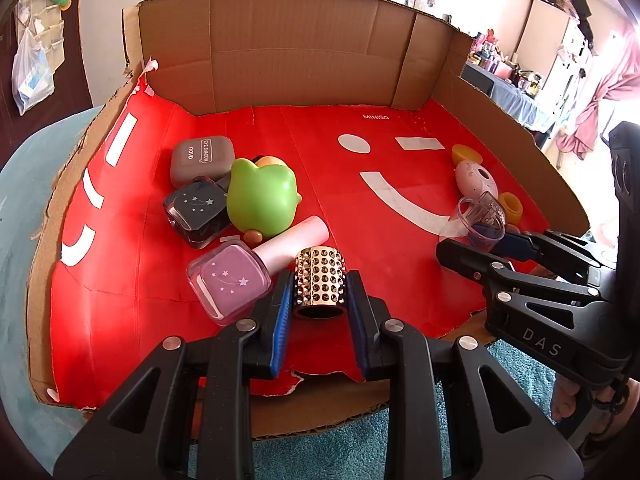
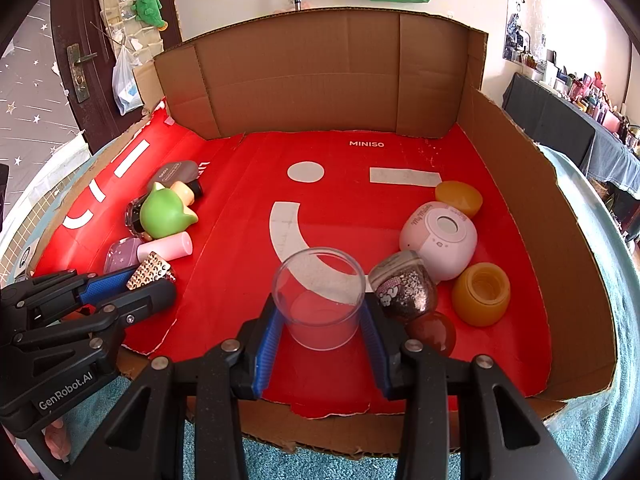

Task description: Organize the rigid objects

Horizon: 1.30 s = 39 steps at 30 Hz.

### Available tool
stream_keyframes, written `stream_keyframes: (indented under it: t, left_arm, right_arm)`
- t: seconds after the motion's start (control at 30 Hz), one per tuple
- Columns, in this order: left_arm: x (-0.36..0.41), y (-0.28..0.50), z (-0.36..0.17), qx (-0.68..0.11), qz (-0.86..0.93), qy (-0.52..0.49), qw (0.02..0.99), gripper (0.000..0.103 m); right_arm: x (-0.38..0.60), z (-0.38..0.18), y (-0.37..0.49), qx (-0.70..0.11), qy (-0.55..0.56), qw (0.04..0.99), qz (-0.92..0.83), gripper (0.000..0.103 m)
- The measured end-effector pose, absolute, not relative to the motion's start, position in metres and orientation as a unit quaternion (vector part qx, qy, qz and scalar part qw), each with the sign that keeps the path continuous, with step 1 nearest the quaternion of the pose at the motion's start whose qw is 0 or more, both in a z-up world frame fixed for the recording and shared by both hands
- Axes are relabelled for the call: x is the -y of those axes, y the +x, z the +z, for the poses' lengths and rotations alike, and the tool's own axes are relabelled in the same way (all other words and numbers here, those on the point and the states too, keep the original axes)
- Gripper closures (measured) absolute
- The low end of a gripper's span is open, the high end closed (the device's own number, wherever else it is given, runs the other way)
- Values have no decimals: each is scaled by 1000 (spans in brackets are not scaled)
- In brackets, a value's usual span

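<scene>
The left gripper (image 1: 320, 292) is clamped on a gold studded cap (image 1: 319, 280), a short cylinder whose long axis runs fore and aft between the blue pads, its open dark end facing back toward the wrist camera. It sits low over the near edge of the red cardboard tray (image 1: 400, 288), just beside a pink nail polish bottle (image 1: 234, 278) that lies on its side with its pale cap pointing away to the right. Behind that are a dark nail polish bottle (image 1: 198, 208), a green toy figure (image 1: 260, 196) and a grey eyeshadow case (image 1: 202, 158), bunched together on the left half. The right gripper (image 2: 320, 320) grasps a clear plastic cup (image 2: 319, 298), held upright with its open mouth up, near the front middle of the tray. Just to its right lies a tilted glitter-filled container (image 2: 404, 286), touching a pink round device (image 2: 440, 238); an amber cup (image 2: 482, 294) stands near them, and an amber dome (image 2: 459, 197) lies farther back.
</scene>
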<state>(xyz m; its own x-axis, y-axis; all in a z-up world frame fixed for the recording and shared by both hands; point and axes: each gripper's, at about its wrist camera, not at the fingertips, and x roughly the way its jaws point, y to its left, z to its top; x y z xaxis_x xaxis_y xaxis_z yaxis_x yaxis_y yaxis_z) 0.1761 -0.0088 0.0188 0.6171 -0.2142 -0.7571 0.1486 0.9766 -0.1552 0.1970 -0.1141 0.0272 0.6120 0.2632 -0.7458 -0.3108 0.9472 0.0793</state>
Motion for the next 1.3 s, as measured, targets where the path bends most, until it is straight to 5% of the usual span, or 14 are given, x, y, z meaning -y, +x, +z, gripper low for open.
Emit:
stream_keyframes:
  t: [0.2,0.33,0.4,0.47,0.8,0.93,1.13,1.3]
  left_arm:
    - [10,177,20,-429,-97,-37,897,78]
    - [10,176,21,-432,-98,-38,896,72]
    - [10,173,23,-431,-106,-43,895,58]
    - [10,169,27,-425,-105,-46,898,26]
    - [4,145,47,-389,-79,-34,917,21]
    - [2,134,56,-365,-50,-19,930,9]
    - [2,122,58,-348,-23,-5,937,5]
    - [2,114,58,-338,-10,-5,941,5]
  right_arm:
    - [114,27,197,-410,-28,897,161,60]
    - [114,28,197,-411,-22,896,168,50]
    - [114,30,194,-407,-23,897,168,48]
    - [113,33,190,-400,-28,901,167,46]
    - [132,56,168,-361,-3,919,161,39]
    - [141,63,159,-347,14,924,159,28]
    - [146,68,143,-324,20,934,149,5]
    - [149,64,135,-313,23,940,132,0]
